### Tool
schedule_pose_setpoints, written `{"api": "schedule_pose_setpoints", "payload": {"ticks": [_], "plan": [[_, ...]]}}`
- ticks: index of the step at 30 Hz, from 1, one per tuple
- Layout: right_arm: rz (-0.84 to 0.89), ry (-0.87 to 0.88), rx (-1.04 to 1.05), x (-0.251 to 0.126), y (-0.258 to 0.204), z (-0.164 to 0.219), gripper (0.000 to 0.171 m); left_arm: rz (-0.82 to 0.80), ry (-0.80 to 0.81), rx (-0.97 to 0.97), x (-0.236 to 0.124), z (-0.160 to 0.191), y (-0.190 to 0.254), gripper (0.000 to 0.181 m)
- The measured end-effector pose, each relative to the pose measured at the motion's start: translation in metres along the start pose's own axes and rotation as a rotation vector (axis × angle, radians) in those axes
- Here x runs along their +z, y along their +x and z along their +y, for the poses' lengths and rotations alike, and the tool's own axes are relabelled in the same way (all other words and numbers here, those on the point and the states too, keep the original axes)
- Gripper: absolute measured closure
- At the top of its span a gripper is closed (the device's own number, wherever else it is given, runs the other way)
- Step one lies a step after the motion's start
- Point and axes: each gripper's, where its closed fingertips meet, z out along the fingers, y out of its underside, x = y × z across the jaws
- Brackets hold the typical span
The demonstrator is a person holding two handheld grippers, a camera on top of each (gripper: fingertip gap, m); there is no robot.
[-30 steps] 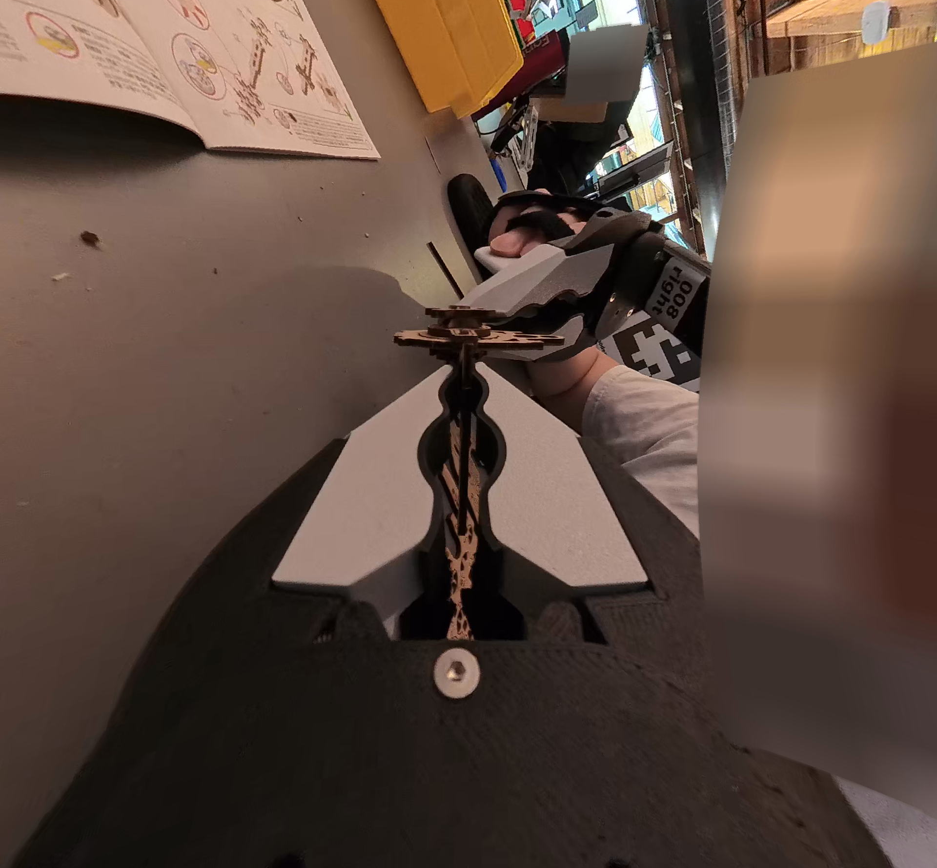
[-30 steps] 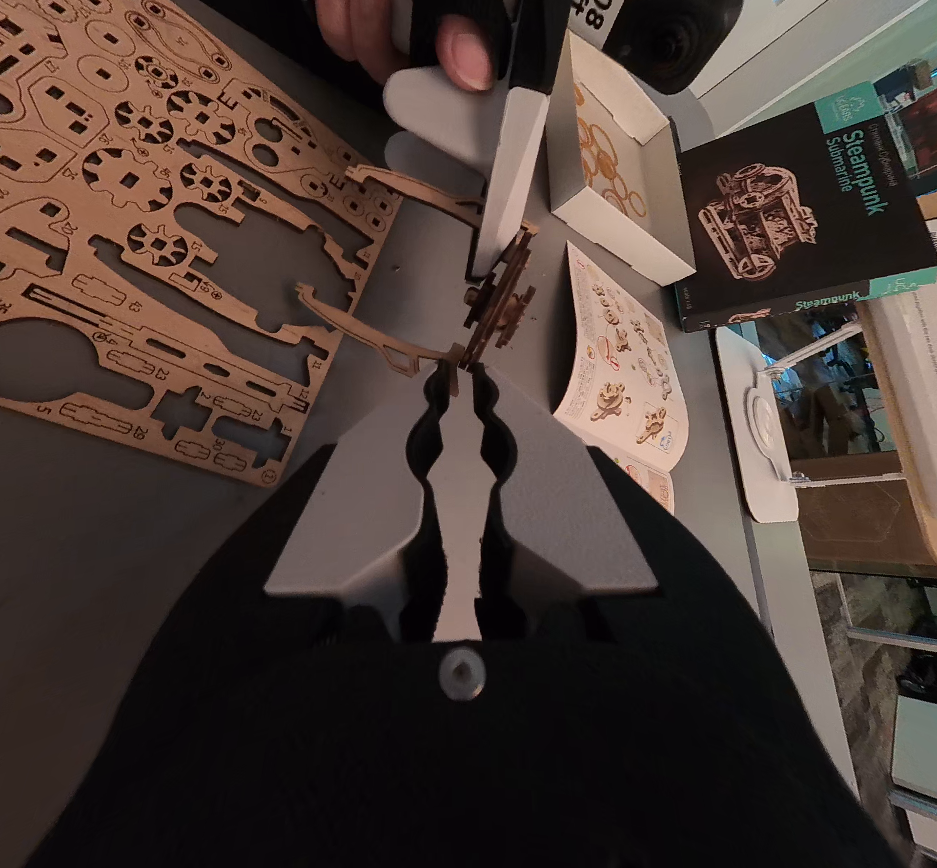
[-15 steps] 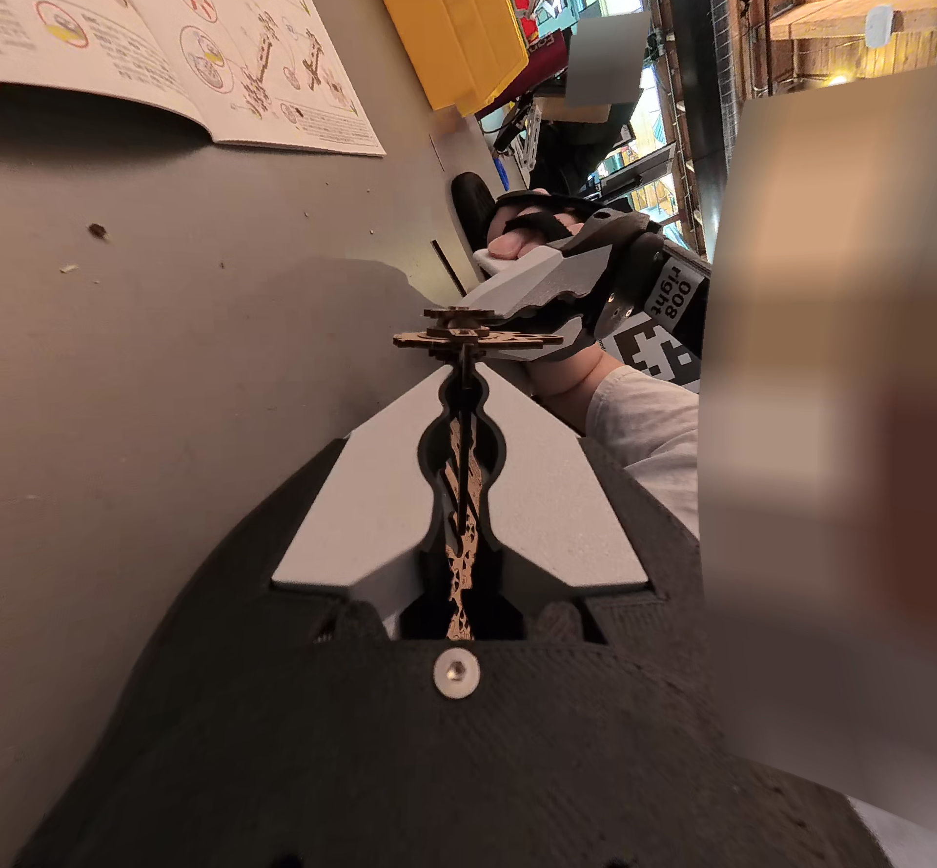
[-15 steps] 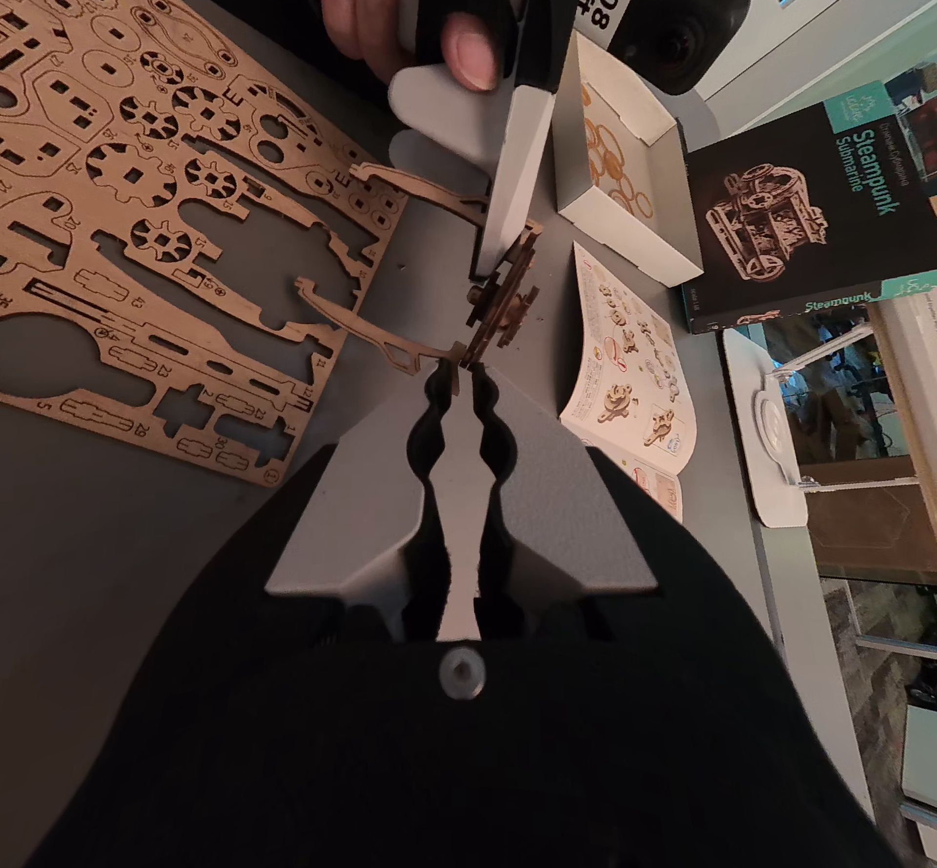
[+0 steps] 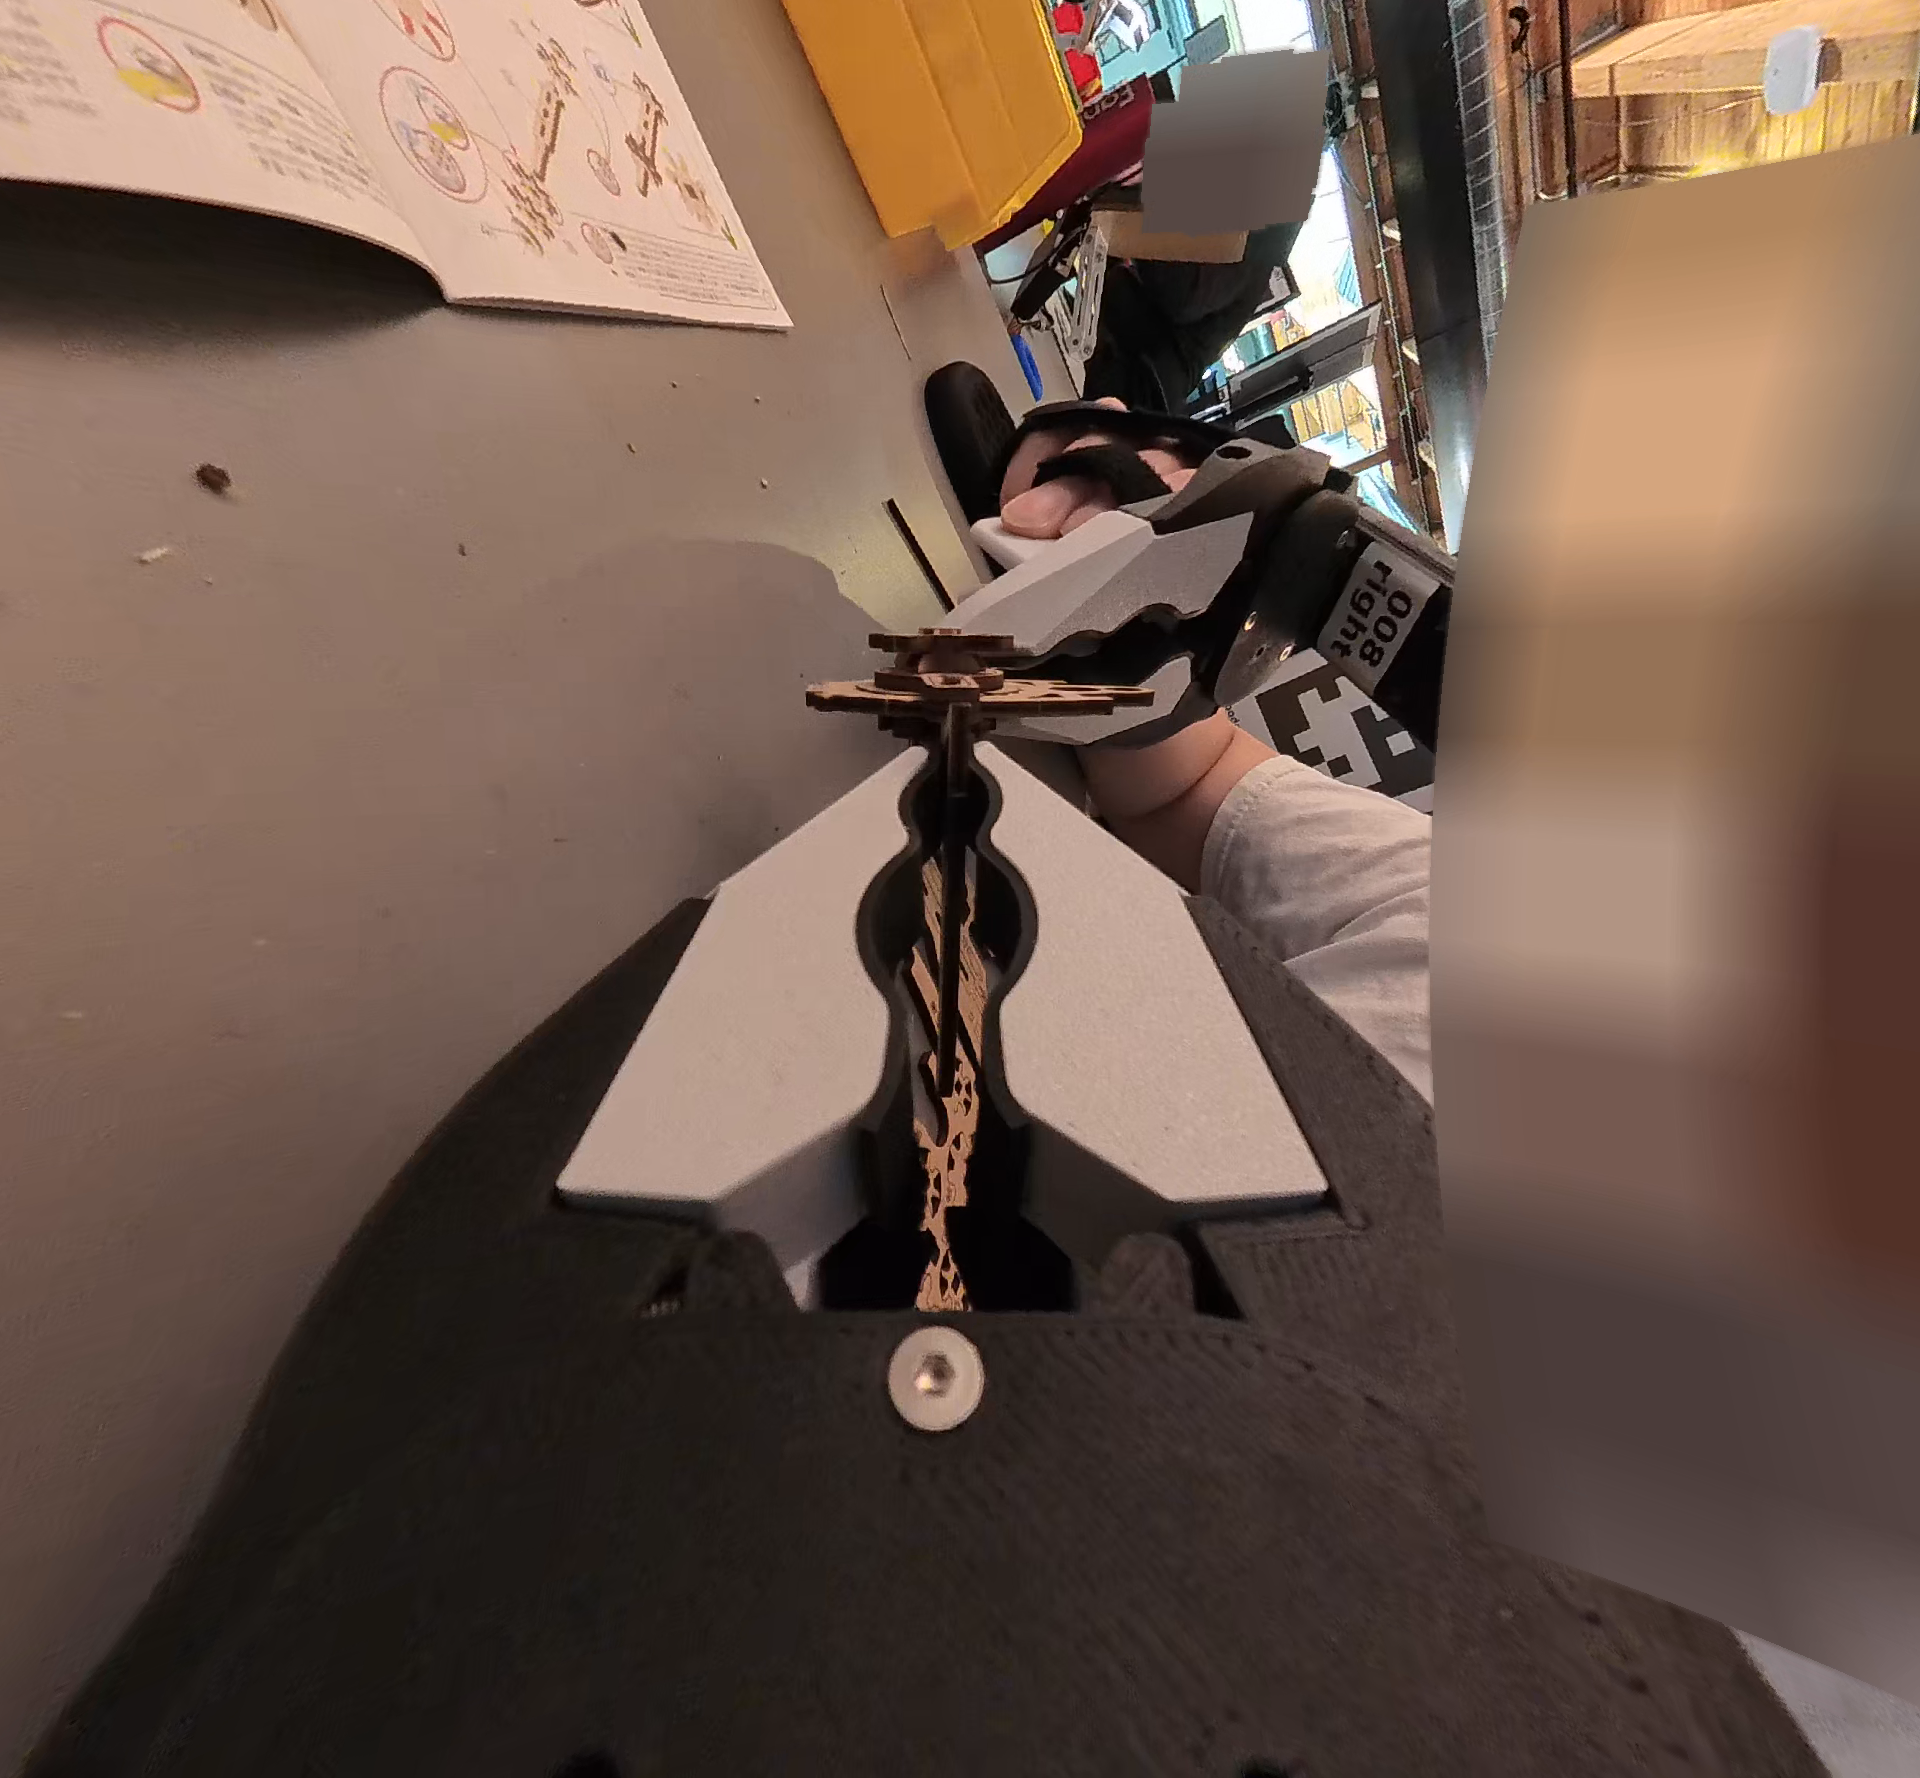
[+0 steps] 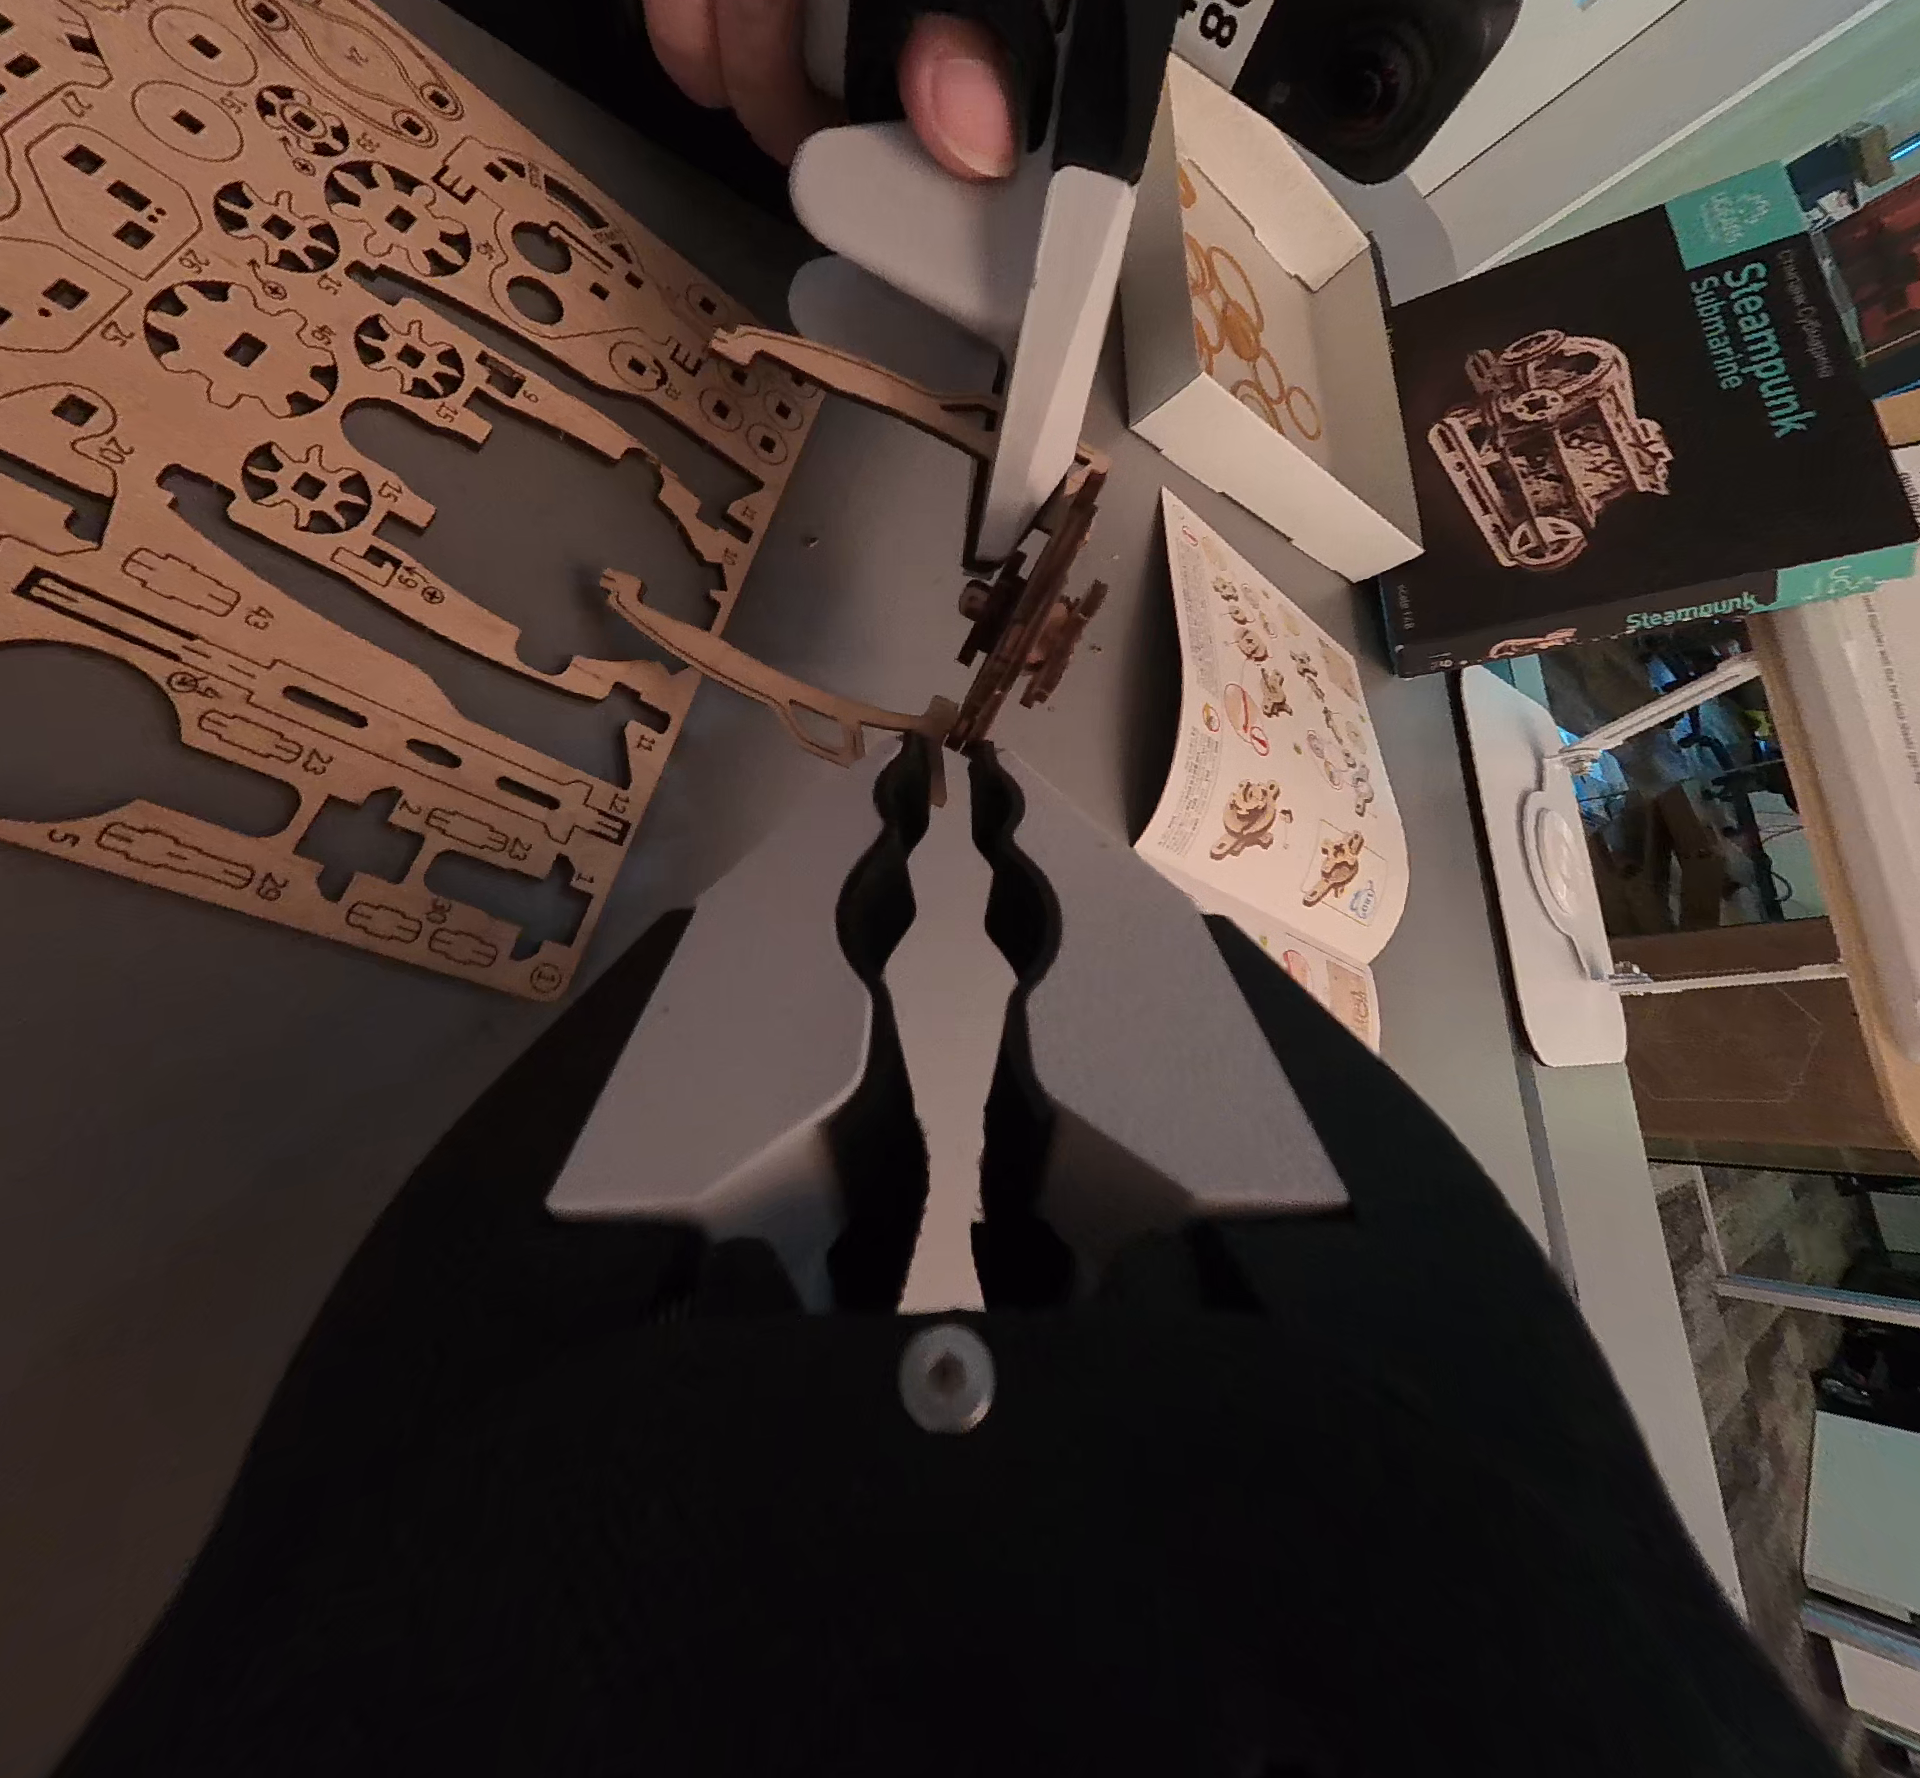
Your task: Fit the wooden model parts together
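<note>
- Left tongs point(image 5: 948, 762) clenched on flat wooden strip, steadying gear assembly point(image 5: 961, 689) at its tip.
- Right tongs point(image 6: 943, 760) pinching the assembly's rim, likely pressing the joint home.

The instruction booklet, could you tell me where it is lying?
In the right wrist view, the instruction booklet lies open on the grey table, right of the gripper, below the white box.

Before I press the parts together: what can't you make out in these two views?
- Joint between the flat wooden part and the gear assembly: left wrist view shows it edge-on; in the right wrist view the left gripper covers it.
- Right gripper grip: only a sliver of wood shows between the tips.
- Right side of the left wrist view: covered by a blur patch.
</note>
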Motion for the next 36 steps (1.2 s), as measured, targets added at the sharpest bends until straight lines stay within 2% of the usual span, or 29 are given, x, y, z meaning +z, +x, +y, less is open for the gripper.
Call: {"api": "schedule_pose_setpoints", "payload": {"ticks": [5,7,10,18,20,26,32,36], "plan": [[0.005,0.014,-0.008,-0.004,0.004,-0.004,0.164,0.010,0.000,0.050,-0.001,-0.002,0.005,0.181],[0.115,0.063,-0.072,-0.014,0.020,-0.012,0.163,0.049,0.046,0.111,-0.002,-0.009,0.016,0.181],[0.188,0.082,-0.144,-0.022,0.027,-0.018,0.163,0.090,0.068,0.181,-0.003,-0.013,0.029,0.181],[0.222,0.025,-0.197,-0.020,0.027,-0.016,0.155,0.077,0.065,0.207,0.000,-0.012,0.029,0.181],[0.210,0.021,-0.211,-0.019,0.024,-0.015,0.162,0.071,0.069,0.224,-0.001,-0.012,0.030,0.181],[0.209,0.036,-0.201,-0.019,0.025,-0.017,0.162,0.049,0.060,0.344,0.001,-0.011,0.037,0.181],[0.252,0.050,-0.196,-0.021,0.033,-0.017,0.151,0.046,0.049,0.428,0.003,-0.008,0.042,0.180],[0.232,0.065,-0.189,-0.022,0.031,-0.016,0.159,0.038,0.042,0.494,0.004,-0.006,0.046,0.179]]}}
